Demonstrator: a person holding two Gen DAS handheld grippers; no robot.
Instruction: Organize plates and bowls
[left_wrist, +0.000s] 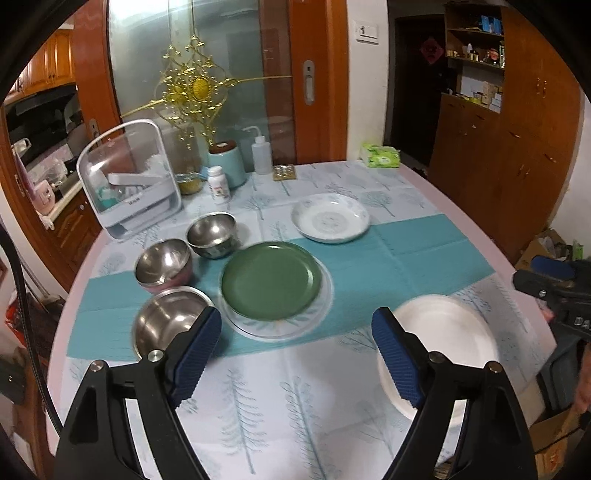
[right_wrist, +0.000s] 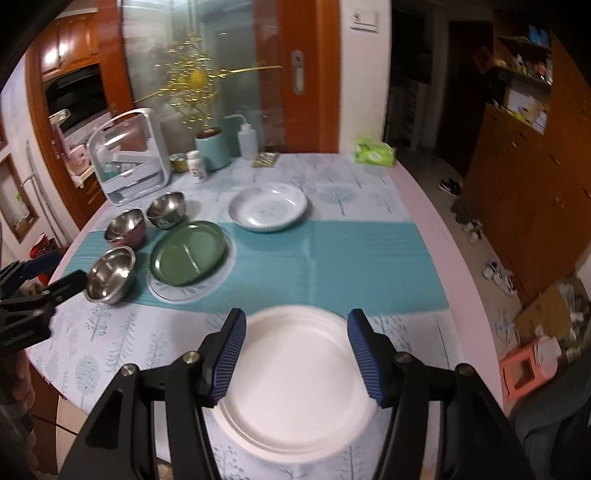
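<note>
Left claw (left_wrist: 295, 332): jaws apart, empty, above the bench (left_wrist: 332, 406). Right claw (right_wrist: 295, 354): jaws apart, empty, over the white plate (right_wrist: 295, 384) at the near edge. Green plate (left_wrist: 271, 280) sits mid-bench on a patterned plate (left_wrist: 321, 306); three steel bowls (left_wrist: 170, 325) near the left edge.

Left wrist view: raised above the table's near edge, angled down and forward toward the stacked green round plate (left_wrist: 270, 279). Right wrist view: further right, over the white round plate (right_wrist: 295, 380). Both share the tree-patterned tablecloth (left_wrist: 258, 406).
</note>
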